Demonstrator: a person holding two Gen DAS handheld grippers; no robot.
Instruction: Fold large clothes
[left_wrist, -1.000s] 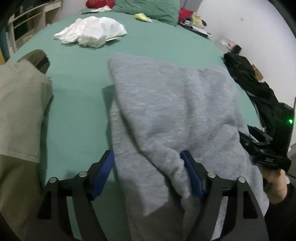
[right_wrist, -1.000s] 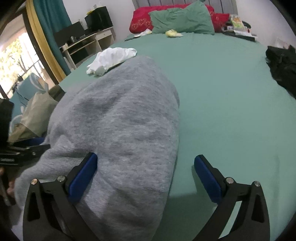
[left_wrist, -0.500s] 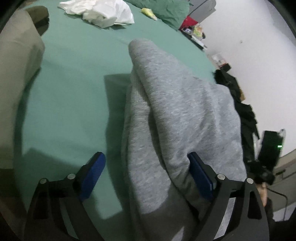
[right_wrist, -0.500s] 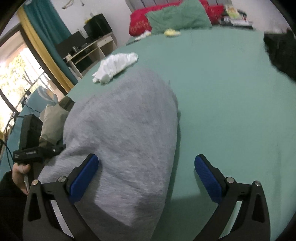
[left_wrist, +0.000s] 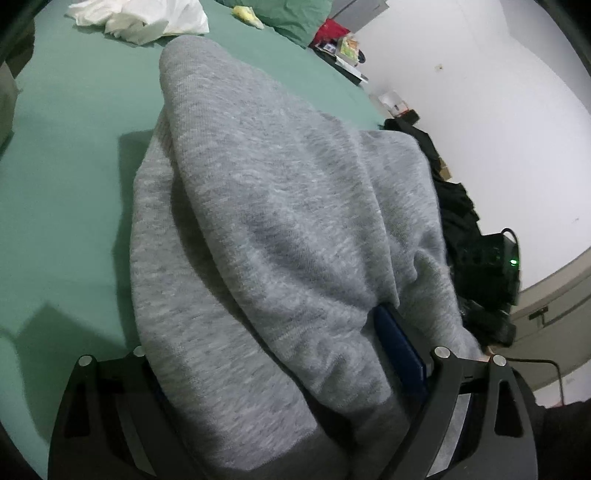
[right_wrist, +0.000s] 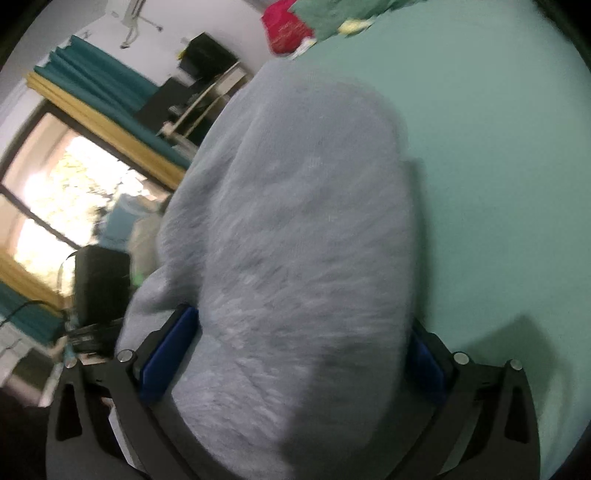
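A large grey fleece garment (left_wrist: 280, 229) lies bunched on the green bed sheet (left_wrist: 66, 177). Its near end drapes over and between the wide-apart fingers of my left gripper (left_wrist: 280, 362), hiding the left pad; the right blue pad (left_wrist: 399, 347) shows. In the right wrist view the same grey garment (right_wrist: 303, 258) fills the gap of my right gripper (right_wrist: 295, 354), both blue pads (right_wrist: 166, 354) spread at its sides. The view is blurred. The other gripper (right_wrist: 99, 291) shows at the left.
White clothes (left_wrist: 144, 18) and a green pillow (left_wrist: 291, 14) lie at the far end of the bed. Black clothes (left_wrist: 450, 192) hang off the bed's right edge. A window with teal curtains (right_wrist: 74, 206) and a desk (right_wrist: 207, 92) stand left.
Both grippers have pushed forward and tilted, so the grey garment now fills both gaps and bulges higher. Fingers stay spread apart.
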